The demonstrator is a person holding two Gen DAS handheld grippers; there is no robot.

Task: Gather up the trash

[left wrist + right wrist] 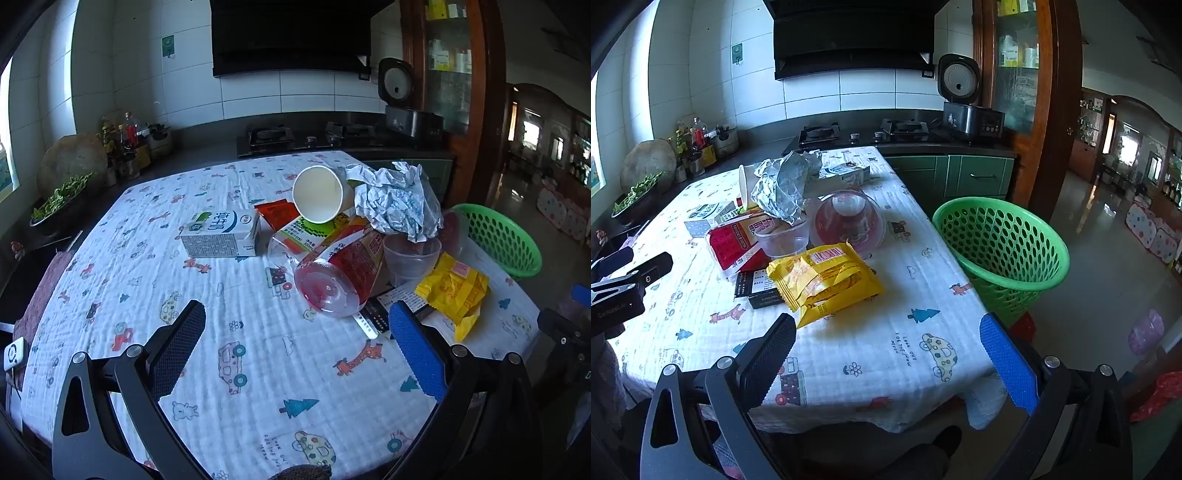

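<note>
Both the left gripper [297,317] and right gripper [888,332] hover released over the surface [886,354], trash [343,236] heaped mid-frame, where a careless grab could roll the bottle [340,280] off before reaching the green basket [1001,243].

The print on the milk carton [221,232] is too small to read. The crumpled foil [397,201] hides part of the green basket [506,240] at right. In the right wrist view, the yellow wrapper [823,280] covers part of a black box [757,288].
</note>
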